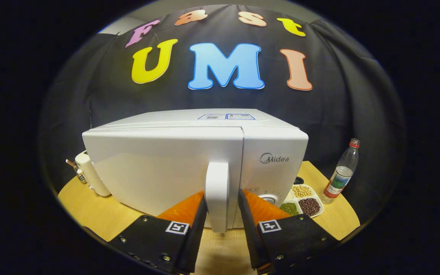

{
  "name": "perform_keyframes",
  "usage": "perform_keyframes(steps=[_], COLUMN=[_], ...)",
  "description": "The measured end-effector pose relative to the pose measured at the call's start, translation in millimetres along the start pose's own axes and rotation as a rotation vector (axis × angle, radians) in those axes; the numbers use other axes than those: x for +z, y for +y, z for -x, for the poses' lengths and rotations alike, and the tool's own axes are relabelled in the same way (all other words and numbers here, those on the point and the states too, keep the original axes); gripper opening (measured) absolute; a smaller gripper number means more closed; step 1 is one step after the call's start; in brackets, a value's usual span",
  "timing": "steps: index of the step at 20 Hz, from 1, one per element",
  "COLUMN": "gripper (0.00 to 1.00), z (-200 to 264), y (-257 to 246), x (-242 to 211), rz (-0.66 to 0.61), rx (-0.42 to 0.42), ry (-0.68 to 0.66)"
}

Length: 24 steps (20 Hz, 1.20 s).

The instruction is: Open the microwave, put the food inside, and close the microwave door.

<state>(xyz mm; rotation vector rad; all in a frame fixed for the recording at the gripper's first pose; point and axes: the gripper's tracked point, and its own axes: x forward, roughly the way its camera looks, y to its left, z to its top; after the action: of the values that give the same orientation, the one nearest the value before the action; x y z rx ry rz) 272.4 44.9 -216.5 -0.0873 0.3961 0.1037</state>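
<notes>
A white microwave (159,168) stands on the wooden table (90,214) with its door looking closed. Its white upright door handle (217,191) sits between my fingers. My gripper (222,195) is open around the handle: the left finger lies against its side, while a narrow gap shows between the handle and the right finger. The food is a white divided dish (303,201) holding yellow, green and dark red beans. It rests on the table just right of the microwave's control panel (273,172), beyond my right finger.
A clear plastic bottle (342,173) with a red cap stands right of the dish near the table's edge. A white object (92,175) with a small metal part sits left of the microwave. Black cloth hangs behind the table.
</notes>
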Motion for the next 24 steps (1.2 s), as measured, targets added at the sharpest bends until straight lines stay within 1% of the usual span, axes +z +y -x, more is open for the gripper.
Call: perform_keyframes(steps=[1,4,5,6,7,8,11,14,17,19,21,24], gripper=[0.43,0.43,0.34,0.34,0.15,0.15,0.15,0.15,0.15,0.11,0.11,0.11], z=[3,2,1,43,7,6,6,11,13,22,38,60], y=[-1,0,8,5,5,5,8,8,8,12,15,22], x=[0,-1,-1,9,-3,-3,-6,-5,-5,-8,-14,-22], rz=[0.002,-0.043,-0.059,-0.071,-0.066,-0.06,-0.094,-0.105,-0.106,-0.074,-0.013,-0.035], rx=[-0.011,-0.017,0.025,0.001,0.012,0.027,0.064,0.053,0.046,0.048,0.053,0.061], ry=[-0.003,0.018,0.012,0.021,0.017,0.024,0.062,0.082,0.073,0.066,0.041,0.068])
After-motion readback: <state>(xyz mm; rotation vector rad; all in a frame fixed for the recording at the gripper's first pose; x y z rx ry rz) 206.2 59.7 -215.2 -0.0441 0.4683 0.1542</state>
